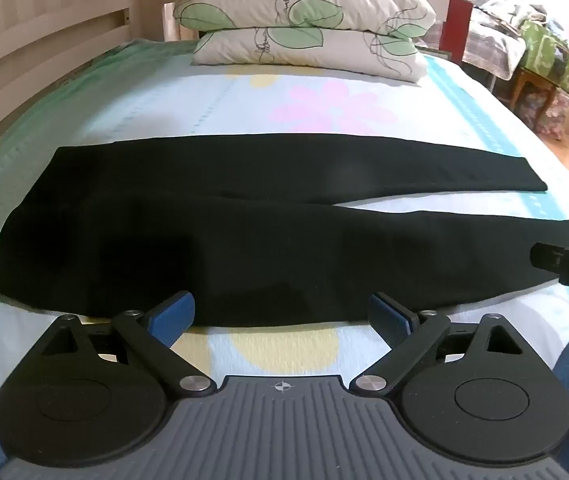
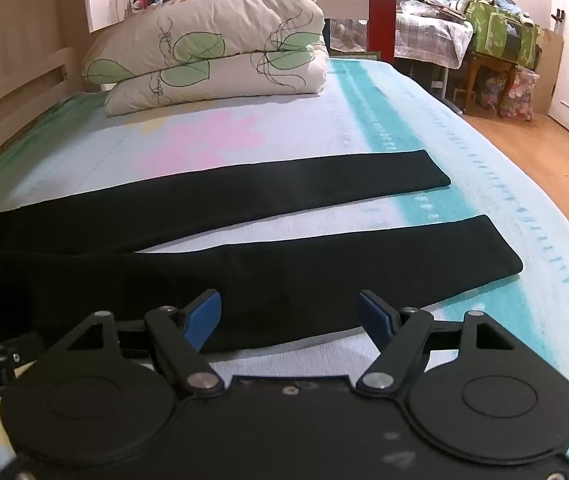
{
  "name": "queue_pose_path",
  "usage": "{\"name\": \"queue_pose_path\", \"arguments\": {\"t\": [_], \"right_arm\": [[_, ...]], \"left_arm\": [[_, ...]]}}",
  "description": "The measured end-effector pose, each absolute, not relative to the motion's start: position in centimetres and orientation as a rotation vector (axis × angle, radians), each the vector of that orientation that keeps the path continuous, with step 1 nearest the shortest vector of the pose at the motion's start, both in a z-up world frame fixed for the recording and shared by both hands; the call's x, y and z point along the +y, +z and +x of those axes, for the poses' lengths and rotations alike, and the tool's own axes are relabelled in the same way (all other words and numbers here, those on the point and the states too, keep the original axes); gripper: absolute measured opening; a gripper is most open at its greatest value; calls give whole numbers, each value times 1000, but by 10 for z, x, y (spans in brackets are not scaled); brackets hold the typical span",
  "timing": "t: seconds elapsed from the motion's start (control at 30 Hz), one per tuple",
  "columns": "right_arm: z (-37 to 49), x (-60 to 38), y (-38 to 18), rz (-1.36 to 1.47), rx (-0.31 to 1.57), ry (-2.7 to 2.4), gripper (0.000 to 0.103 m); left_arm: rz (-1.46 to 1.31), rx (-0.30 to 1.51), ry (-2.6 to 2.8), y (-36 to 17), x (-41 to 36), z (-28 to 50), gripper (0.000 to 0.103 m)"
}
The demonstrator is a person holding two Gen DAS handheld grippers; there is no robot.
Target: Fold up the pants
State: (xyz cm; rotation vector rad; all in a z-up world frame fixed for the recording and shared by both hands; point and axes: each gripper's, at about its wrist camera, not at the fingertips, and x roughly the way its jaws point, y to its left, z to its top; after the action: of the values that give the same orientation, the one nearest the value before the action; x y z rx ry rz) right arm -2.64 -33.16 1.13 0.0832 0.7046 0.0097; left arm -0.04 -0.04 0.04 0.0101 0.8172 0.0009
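Bed [image 1: 464, 120] | pants [image 1: 244, 216] flat, crosswise, legs rightward | claws open

A bed [image 2: 364, 128] with a pale sheet printed in teal bands and pink flowers fills the room's middle, two leaf-patterned pillows [image 2: 212, 56] stacked at 12 o'clock against a cream slatted headboard [image 1: 44, 36]. At 2 o'clock stand a second, cluttered bed [image 2: 424, 28] and a wooden stool [image 2: 488, 76]; wood floor [image 2: 544, 148] runs to 3 o'clock
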Motion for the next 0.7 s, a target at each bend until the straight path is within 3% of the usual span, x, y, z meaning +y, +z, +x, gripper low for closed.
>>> {"name": "queue_pose_path", "arguments": {"t": [0.7], "right_arm": [[-25,-325,9,44,720,7,78]], "left_arm": [[-3,833,34,2,-2,2,94]]}}
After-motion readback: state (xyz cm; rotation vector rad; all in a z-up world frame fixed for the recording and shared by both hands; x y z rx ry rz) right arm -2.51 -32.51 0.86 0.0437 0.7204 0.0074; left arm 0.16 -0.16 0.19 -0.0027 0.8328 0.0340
